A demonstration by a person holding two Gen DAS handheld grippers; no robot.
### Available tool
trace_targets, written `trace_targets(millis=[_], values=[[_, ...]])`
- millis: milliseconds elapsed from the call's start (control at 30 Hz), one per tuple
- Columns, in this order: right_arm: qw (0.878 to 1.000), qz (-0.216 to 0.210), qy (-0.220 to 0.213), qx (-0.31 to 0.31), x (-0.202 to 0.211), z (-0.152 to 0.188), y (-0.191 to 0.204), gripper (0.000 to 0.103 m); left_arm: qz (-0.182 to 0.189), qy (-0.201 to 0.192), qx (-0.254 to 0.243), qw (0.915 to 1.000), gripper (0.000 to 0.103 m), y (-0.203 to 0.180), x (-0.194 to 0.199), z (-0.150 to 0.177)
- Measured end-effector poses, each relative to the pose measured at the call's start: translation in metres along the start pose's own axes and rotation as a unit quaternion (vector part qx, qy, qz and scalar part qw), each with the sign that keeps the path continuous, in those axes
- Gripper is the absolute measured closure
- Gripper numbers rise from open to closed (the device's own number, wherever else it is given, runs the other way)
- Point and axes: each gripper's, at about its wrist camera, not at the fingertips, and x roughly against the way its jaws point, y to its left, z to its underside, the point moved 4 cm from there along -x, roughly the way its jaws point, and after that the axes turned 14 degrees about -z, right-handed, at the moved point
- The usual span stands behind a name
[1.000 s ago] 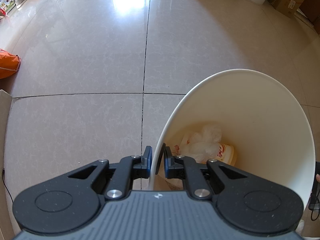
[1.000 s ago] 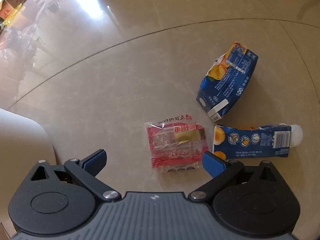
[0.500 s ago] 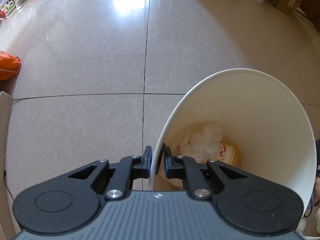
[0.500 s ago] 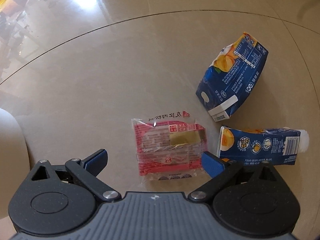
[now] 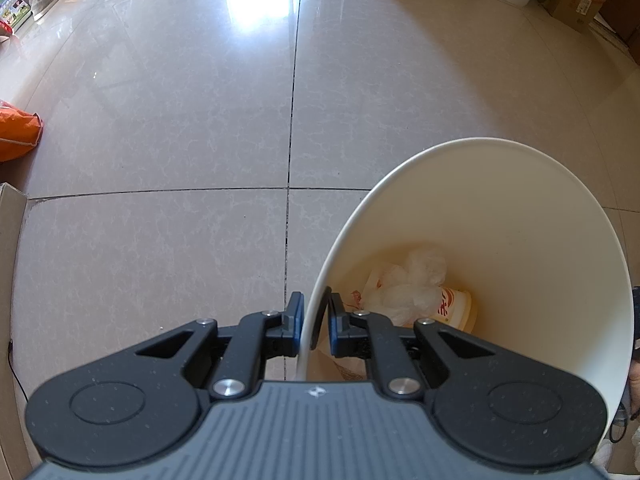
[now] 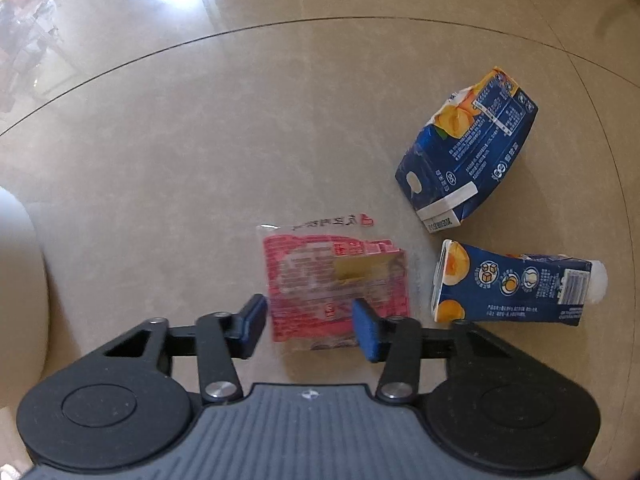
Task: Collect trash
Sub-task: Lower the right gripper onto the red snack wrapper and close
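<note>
Red wrapper [image 6: 334, 280]: flat on floor, between the fingers of the right gripper [image 6: 310, 326], jaws partly open, not clamped.
Blue cartons [image 6: 508, 290]: two, ahead-right.
Left gripper [image 5: 314, 326]: closed on white bin [image 5: 500, 208] rim.
Bin contents: plastic bag [image 5: 408, 286], cup [image 5: 456, 306].

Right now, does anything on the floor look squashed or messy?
Yes. Two blue cartons lie tipped over on the floor: the upper carton looks crumpled and dented, the lower carton lies flat on its side. A red wrapper lies loose between the right gripper's open fingers.
</note>
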Motion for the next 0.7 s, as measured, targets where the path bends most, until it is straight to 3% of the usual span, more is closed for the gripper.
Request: trace_targets(millis=[100,267,300,333,400,433,567,700], values=[[1.0,-0.007,0.005,0.007,0.012,0.002,0.008,0.064,0.001,0.001,0.002,1.0,0.093,0.001,0.0,0.0],[0.999,-0.023,0.003,0.044,0.045,0.008,0.027,0.063,0.0,0.0,0.003,1.0,0.092,0.002,0.0,0.0],[0.998,-0.024,0.002,0.054,0.05,0.008,0.03,0.054,0.0,-0.001,0.003,1.0,0.092,0.002,0.0,0.0],[0.998,-0.026,0.001,0.062,0.054,0.008,0.032,0.028,0.0,-0.001,0.004,1.0,0.092,0.002,0.001,0.001],[0.998,-0.031,-0.01,0.061,0.057,0.007,0.032,0.005,0.001,-0.001,0.004,1.0,0.092,0.002,0.001,0.001],[0.997,-0.035,-0.025,0.06,0.057,0.001,0.031,0.004,0.002,-0.001,0.005,1.0,0.092,0.002,0.0,0.001],[0.998,-0.047,-0.017,0.025,0.039,-0.011,0.012,0.004,0.003,0.001,0.005,1.0,0.092,0.003,0.0,0.0],[0.999,-0.014,-0.003,0.032,0.013,-0.014,-0.002,0.004,-0.001,0.0,0.0,1.0,0.093,0.002,0.0,-0.002]])
